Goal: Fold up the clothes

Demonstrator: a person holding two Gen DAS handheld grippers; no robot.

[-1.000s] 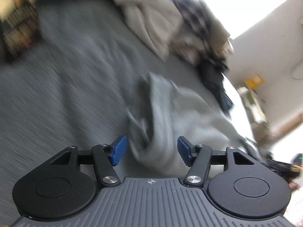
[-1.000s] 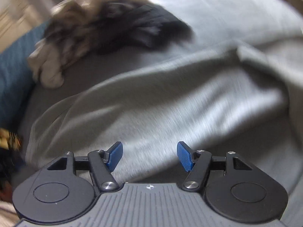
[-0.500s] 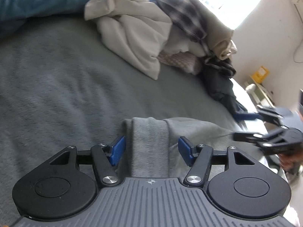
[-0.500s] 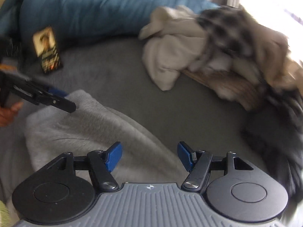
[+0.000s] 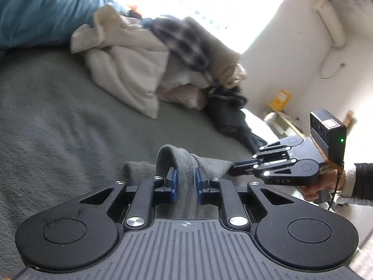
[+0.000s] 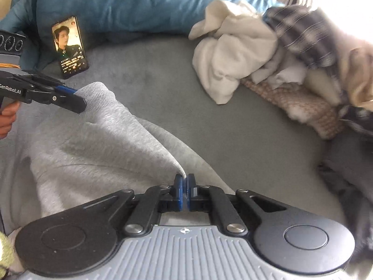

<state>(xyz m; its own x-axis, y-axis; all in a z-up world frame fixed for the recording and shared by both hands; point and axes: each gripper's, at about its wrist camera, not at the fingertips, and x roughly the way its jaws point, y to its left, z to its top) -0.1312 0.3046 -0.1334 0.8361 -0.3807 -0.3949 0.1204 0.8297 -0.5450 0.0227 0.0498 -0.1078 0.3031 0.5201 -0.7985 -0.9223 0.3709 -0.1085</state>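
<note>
Both grippers: black linkage arms w/ silver screws, blue pads, grey ribbed body. Right gripper has camera box w/ green LED at 3 o'clock, orange cable, dark sleeve over white cuff.

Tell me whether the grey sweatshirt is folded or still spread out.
Not folded: the grey sweatshirt lies loosely rumpled on the bed, with the left gripper shut on its ribbed edge and the right gripper on another.
</note>
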